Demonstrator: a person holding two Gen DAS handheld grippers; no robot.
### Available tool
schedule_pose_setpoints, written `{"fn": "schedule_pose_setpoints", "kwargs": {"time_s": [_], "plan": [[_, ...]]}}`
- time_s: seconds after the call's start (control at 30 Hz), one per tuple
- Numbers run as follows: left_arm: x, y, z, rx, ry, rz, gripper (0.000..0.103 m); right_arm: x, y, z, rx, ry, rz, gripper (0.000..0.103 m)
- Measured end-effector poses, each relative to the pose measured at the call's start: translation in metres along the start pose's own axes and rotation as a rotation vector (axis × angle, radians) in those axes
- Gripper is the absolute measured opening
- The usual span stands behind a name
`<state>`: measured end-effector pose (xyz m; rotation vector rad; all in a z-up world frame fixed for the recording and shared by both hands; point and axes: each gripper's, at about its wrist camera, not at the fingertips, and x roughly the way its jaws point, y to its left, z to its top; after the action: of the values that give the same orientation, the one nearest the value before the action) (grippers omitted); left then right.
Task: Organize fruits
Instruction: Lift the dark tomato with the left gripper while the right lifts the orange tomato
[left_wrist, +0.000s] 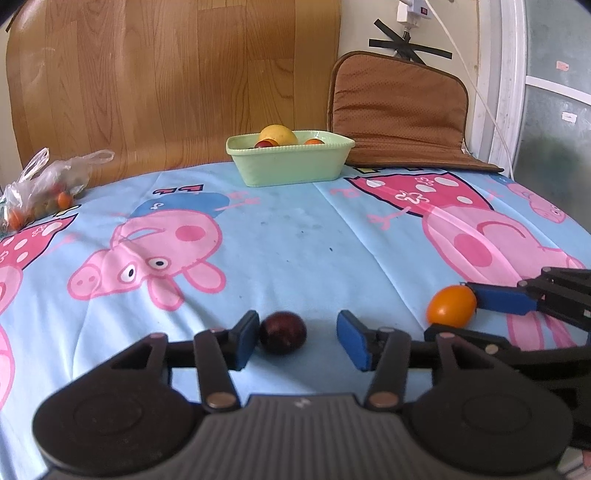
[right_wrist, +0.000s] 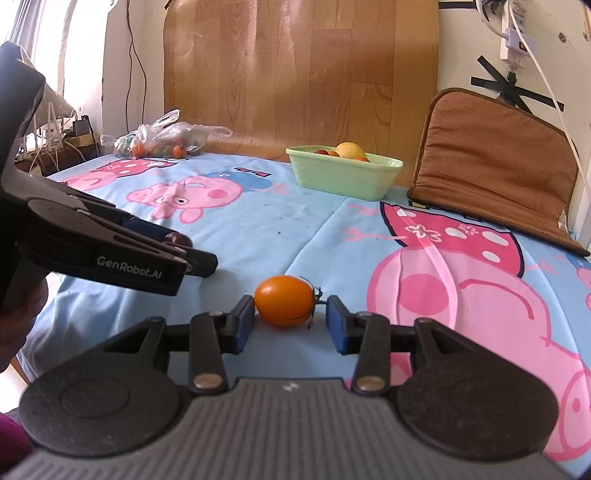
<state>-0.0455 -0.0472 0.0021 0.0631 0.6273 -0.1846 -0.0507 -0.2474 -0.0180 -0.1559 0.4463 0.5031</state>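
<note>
A dark red plum-like fruit lies on the cartoon-print cloth between the pads of my left gripper. It touches the left pad, and a clear gap separates it from the right pad, so this gripper is open. An orange tomato with a green stem lies on the cloth between the pads of my right gripper. It sits against the left pad with a narrow gap at the stem side. A pale green bowl at the table's back holds a yellow fruit and small red and orange ones.
A clear plastic bag of small orange fruits lies at the back left. A brown cushion leans on the wall right of the bowl. Cables hang on the wall at the right. The two grippers stand side by side near the front edge.
</note>
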Motion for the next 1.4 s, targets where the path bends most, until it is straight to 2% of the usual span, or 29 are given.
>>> {"fn": "schedule_pose_setpoints", "kwargs": {"time_s": [0.53, 0.73, 0.87, 1.1, 1.3, 1.4], "plan": [[0.001, 0.004, 0.001, -0.012, -0.001, -0.008, 0.049, -0.001, 0.000, 0.000, 0.004, 0.004, 0.002, 0.046], [0.001, 0.010, -0.002, -0.023, -0.022, -0.033, 0.052, -0.001, 0.001, 0.000, 0.004, 0.005, -0.001, 0.046], [0.001, 0.014, -0.004, -0.026, -0.039, -0.051, 0.053, -0.002, 0.000, -0.001, 0.008, 0.004, -0.010, 0.052], [0.002, 0.012, -0.007, -0.010, -0.065, -0.045, 0.053, -0.006, -0.001, -0.007, 0.033, -0.009, -0.012, 0.052], [0.000, 0.016, -0.009, -0.030, -0.076, -0.060, 0.050, -0.004, -0.002, -0.005, 0.030, -0.008, -0.020, 0.055], [-0.001, 0.018, -0.011, -0.033, -0.081, -0.064, 0.044, -0.003, -0.004, -0.005, 0.047, -0.004, -0.022, 0.058]]}}
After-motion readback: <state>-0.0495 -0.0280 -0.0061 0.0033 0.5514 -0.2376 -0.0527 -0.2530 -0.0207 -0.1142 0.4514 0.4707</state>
